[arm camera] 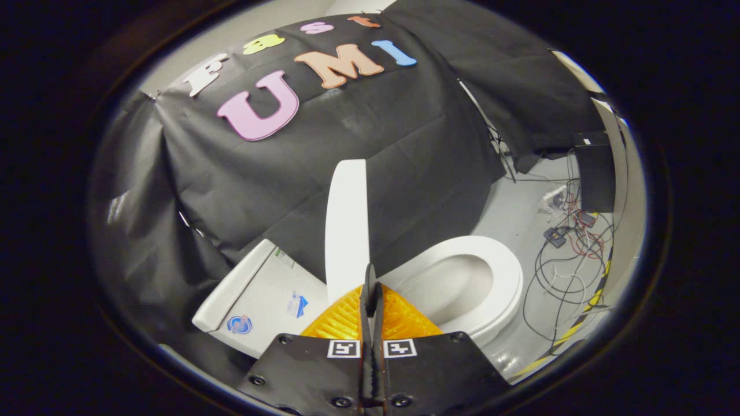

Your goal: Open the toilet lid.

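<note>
Nearest me, the gripper (370, 289) has its fingers pressed together with nothing between them, their tips just at the lower edge of the white oval plastic toilet lid (347, 225), which stands raised on edge. Beyond the fingers to one side lies the white ceramic toilet bowl with its seat (497, 271), to the other the white cistern (254, 294). Behind hangs the black cloth wall (376, 150), and tangled black and red cables (569, 254) litter the grey floor (520, 214) past the bowl.

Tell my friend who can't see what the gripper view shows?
A white toilet lid stands raised on edge, just beyond the closed gripper. Beside it lies the open toilet seat, with the tank on the lid's other side.
</note>
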`<state>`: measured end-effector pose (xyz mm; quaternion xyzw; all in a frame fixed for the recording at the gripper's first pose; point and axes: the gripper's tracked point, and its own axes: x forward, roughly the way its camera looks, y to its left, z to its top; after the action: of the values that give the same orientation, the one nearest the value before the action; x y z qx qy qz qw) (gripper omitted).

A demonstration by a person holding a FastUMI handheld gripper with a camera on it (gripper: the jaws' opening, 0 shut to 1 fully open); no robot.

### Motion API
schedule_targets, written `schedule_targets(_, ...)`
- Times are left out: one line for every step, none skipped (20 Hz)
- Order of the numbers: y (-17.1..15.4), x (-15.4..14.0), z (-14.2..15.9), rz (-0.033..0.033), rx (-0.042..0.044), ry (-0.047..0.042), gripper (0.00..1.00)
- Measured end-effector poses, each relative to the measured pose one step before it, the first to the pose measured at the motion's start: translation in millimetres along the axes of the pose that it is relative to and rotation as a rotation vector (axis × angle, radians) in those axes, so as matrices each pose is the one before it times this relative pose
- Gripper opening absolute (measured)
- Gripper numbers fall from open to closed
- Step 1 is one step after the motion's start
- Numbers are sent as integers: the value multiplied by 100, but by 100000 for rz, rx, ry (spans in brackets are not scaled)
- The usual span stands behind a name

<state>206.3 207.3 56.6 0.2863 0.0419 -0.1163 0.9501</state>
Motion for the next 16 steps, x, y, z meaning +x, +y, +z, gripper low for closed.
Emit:
schedule_targets(315,-50,8,343,-418,-50,0)
schedule_targets(363,-58,50,572,-706,-345,0)
schedule_targets(460,73,-52,525,-1073,-92,0)
schedule_targets(353,-98,82,360,-1001,-253,1)
schedule_targets(305,-63,-3,407,-732,-150,1)
schedule_targets(408,-90,51,607,-615,-368,1)
schedule_targets(328,83,-97,717,-464,20,0)
schedule_targets(357,45,88,548,-513,-83,1)
schedule_targets(268,-5,-20,299,-444,-53,1)
schedule_targets(260,37,52,223,-653,103,1)
schedule_targets(397,-43,25,341,-506,12,1)
schedule_targets(449,50,52,679,-943,121,1)
schedule_targets(362,35,-140,543,-991,-30,1)
schedule_targets(390,-52,-2,328,-1138,-31,0)
schedule_targets(374,-73,-46,142,-1548,-179,0)
schedule_targets(275,34,3,311,-941,-97,1)
